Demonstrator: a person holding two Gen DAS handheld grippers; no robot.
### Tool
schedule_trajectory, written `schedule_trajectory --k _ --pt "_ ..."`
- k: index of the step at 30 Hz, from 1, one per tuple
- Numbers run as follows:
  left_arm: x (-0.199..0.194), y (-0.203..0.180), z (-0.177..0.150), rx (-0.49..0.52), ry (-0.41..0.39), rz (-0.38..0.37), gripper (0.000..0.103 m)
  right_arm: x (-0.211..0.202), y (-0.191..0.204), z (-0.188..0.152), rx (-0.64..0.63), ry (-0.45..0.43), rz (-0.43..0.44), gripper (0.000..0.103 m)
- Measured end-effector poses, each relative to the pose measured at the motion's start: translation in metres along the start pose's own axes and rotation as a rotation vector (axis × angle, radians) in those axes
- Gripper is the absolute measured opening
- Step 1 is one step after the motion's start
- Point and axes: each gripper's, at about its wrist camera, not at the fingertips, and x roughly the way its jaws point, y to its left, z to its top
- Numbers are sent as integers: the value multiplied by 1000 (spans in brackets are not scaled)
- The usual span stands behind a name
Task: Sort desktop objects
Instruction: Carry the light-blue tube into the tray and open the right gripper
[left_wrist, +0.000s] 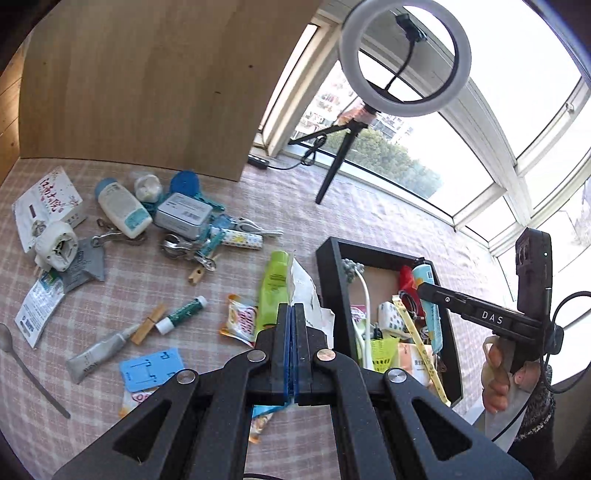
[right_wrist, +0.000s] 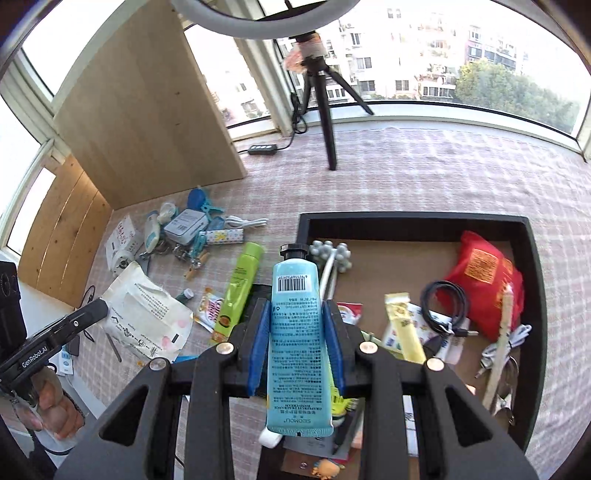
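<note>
My right gripper (right_wrist: 297, 314) is shut on a light blue hand cream tube (right_wrist: 297, 332) with a black cap, held above the near left part of the black tray (right_wrist: 532, 295). The tube (left_wrist: 428, 295) and the right gripper (left_wrist: 421, 286) also show over the tray (left_wrist: 328, 280) in the left wrist view. My left gripper (left_wrist: 294, 314) is shut with nothing visible between its blue pads, above a green tube (left_wrist: 273, 284) and a white packet (left_wrist: 306, 291). The left gripper's tip (right_wrist: 99, 306) shows over that packet (right_wrist: 144, 317) in the right wrist view.
The tray holds a red pouch (right_wrist: 484, 280), a black cable (right_wrist: 443, 306), a yellow strip (right_wrist: 402, 325) and several small items. Loose clutter lies on the checked cloth: white bottle (left_wrist: 122, 210), metal tin (left_wrist: 183, 214), grey tube (left_wrist: 99, 350), blue card (left_wrist: 151, 369), spoon (left_wrist: 26, 365). A ring light tripod (left_wrist: 340, 158) and wooden board (left_wrist: 140, 85) stand behind.
</note>
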Motion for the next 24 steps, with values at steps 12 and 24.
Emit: schedule_trajectory --k 12,24 --pt "38 -138 -43 317 141 -126 8 -46 -98 -38 133 -45 -179 31" --pt "17 -131 -50 378 67 22 32 -58 -75 -47 133 -86 -127 33"
